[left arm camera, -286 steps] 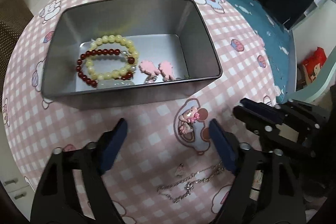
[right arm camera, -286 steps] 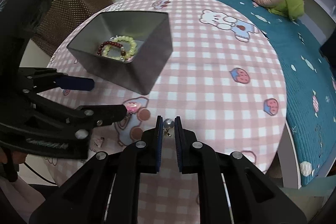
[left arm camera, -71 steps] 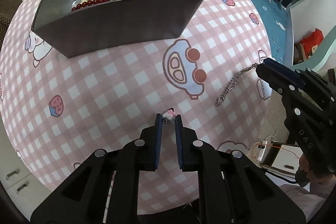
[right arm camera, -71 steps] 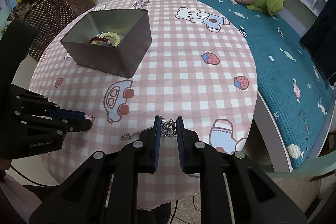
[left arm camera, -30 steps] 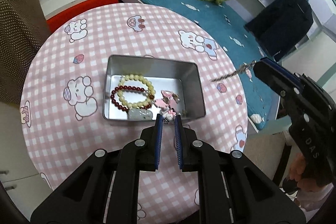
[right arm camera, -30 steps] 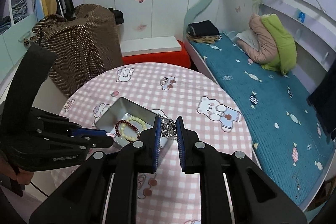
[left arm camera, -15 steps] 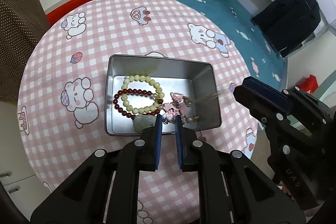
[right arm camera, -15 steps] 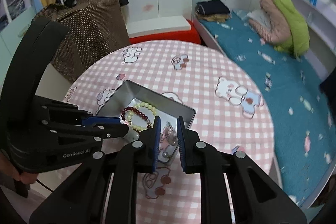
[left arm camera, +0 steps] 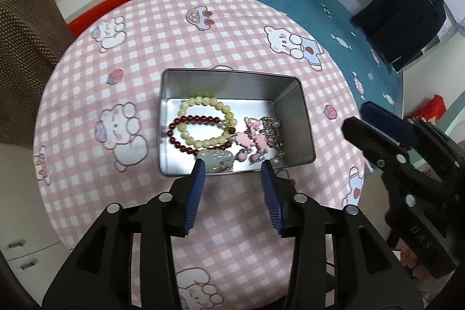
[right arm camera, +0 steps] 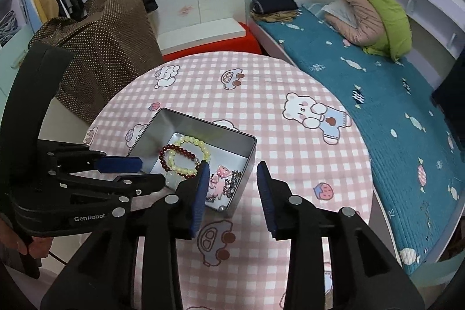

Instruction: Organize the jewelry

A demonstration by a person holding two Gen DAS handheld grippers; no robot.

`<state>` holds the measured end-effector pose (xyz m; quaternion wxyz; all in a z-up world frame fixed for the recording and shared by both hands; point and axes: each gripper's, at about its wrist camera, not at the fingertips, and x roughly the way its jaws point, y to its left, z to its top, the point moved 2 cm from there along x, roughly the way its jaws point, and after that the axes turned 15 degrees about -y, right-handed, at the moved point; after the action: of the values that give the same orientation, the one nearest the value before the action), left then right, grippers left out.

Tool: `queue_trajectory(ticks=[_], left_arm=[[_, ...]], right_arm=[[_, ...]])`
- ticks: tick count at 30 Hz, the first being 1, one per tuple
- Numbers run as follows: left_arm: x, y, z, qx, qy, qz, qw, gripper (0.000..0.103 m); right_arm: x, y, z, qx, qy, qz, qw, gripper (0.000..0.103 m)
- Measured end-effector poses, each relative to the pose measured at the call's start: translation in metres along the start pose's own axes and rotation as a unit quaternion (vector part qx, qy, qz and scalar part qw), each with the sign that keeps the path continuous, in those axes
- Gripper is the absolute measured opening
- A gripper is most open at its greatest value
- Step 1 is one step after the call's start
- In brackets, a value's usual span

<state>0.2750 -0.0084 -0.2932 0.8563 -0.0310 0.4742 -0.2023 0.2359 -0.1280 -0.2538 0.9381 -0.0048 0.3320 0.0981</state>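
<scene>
A silver metal tin (left arm camera: 306, 124) (right arm camera: 248, 156) sits on the round pink checked table. Inside it lie a yellow bead bracelet (left arm camera: 203, 102) (right arm camera: 190, 140), a dark red bead bracelet (left arm camera: 186, 119) (right arm camera: 165, 154), pink charms (left arm camera: 251, 135) (right arm camera: 222, 172), a silver chain (left arm camera: 271, 132) (right arm camera: 232, 182), a pale green stone (left arm camera: 215, 160) and pearl earrings (left arm camera: 274, 161). My left gripper (left arm camera: 232, 167) is open and empty, high above the tin's near wall. My right gripper (right arm camera: 232, 167) is open and empty, above the tin's right corner.
The table (left arm camera: 87, 164) (right arm camera: 290, 150) has cartoon prints. A bed with a teal cover (right arm camera: 377, 77) runs along the right. A brown dotted cloth pile (right arm camera: 96, 48) stands to the left. The right gripper's body shows in the left wrist view (left arm camera: 407, 164).
Both grippers opened. The small pink charm dropped from my left gripper and the silver chain from my right gripper; both now lie in the tin.
</scene>
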Motion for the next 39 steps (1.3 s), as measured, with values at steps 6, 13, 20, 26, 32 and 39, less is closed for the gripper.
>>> queue_trajectory(ticks=[6, 13, 20, 26, 32, 39], left_arm=[[-0.028, 0.007, -0.007, 0.011, -0.025, 0.004, 0.9996, 0.049], [-0.068, 0.010, -0.020, 0.034, -0.055, 0.003, 0.9979, 0.054], [-0.117, -0.005, -0.020, 0.051, -0.116, 0.011, 0.9918, 0.060], [-0.165, -0.027, -0.018, 0.057, -0.180, 0.041, 0.9812, 0.067], [-0.218, -0.048, -0.022, 0.050, -0.240, 0.060, 0.9675, 0.074], [-0.261, -0.067, -0.034, 0.060, -0.289, 0.067, 0.9532, 0.076]], right_arm=[[-0.031, 0.005, -0.003, 0.020, -0.027, -0.035, 0.999, 0.047], [-0.074, 0.014, -0.005, 0.039, -0.071, -0.079, 0.994, 0.065], [-0.118, 0.020, 0.009, 0.039, -0.133, -0.090, 0.986, 0.078], [-0.153, 0.017, 0.022, 0.049, -0.163, -0.071, 0.983, 0.086], [-0.195, 0.016, 0.035, 0.050, -0.190, -0.059, 0.979, 0.087], [-0.248, 0.026, 0.036, 0.047, -0.242, -0.059, 0.967, 0.095]])
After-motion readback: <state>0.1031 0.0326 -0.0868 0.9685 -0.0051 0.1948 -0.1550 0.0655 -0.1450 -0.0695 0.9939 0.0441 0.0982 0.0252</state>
